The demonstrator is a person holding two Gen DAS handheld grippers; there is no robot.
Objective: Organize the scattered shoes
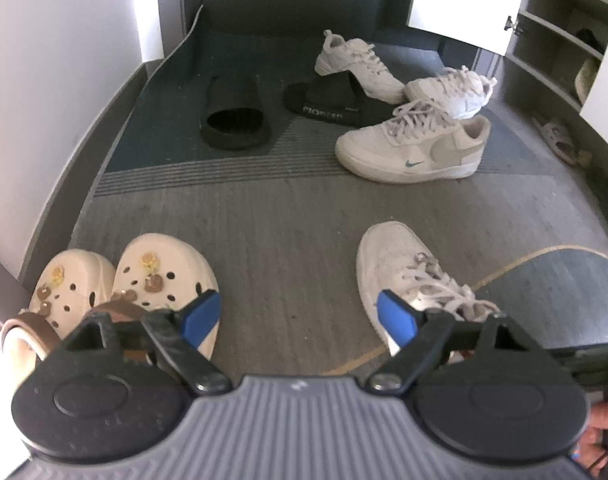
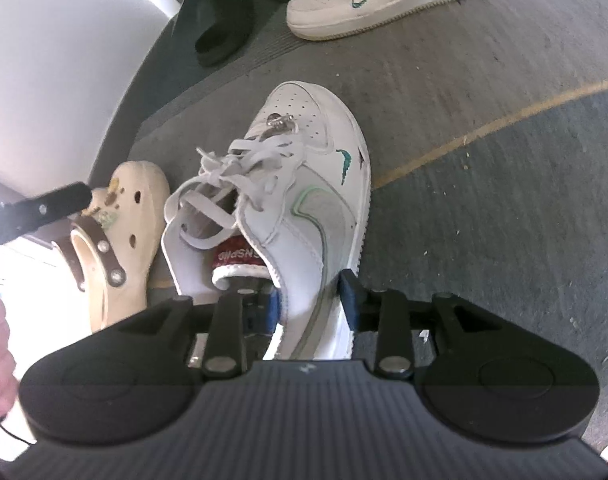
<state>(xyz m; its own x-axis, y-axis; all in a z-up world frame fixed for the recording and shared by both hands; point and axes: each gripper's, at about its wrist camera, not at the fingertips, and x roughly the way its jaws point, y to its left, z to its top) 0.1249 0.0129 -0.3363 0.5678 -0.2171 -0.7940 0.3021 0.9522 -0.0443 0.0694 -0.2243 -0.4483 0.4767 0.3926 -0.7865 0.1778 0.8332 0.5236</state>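
Observation:
A white sneaker point(image 2: 304, 184) with green swoosh marks and loose laces lies on the grey carpet. My right gripper point(image 2: 312, 302) is shut on its heel-side wall, with one blue pad inside the collar and the other against the outer sole. The left wrist view shows the same sneaker point(image 1: 396, 264) low on the right. My left gripper point(image 1: 299, 316) is open above bare carpet, with nothing between its fingers. A pair of cream clogs point(image 1: 159, 276) with charms and brown straps stands side by side at its left. One clog point(image 2: 131, 208) lies just left of the held sneaker.
A beige sneaker point(image 1: 412, 148), two white sneakers point(image 1: 356, 64) and two black slides point(image 1: 233, 116) lie scattered on the dark mat ahead. Open shoe shelves point(image 1: 552, 40) stand at the right, with a sandal point(image 1: 556, 138) on the floor below. A wall point(image 1: 43, 80) runs along the left.

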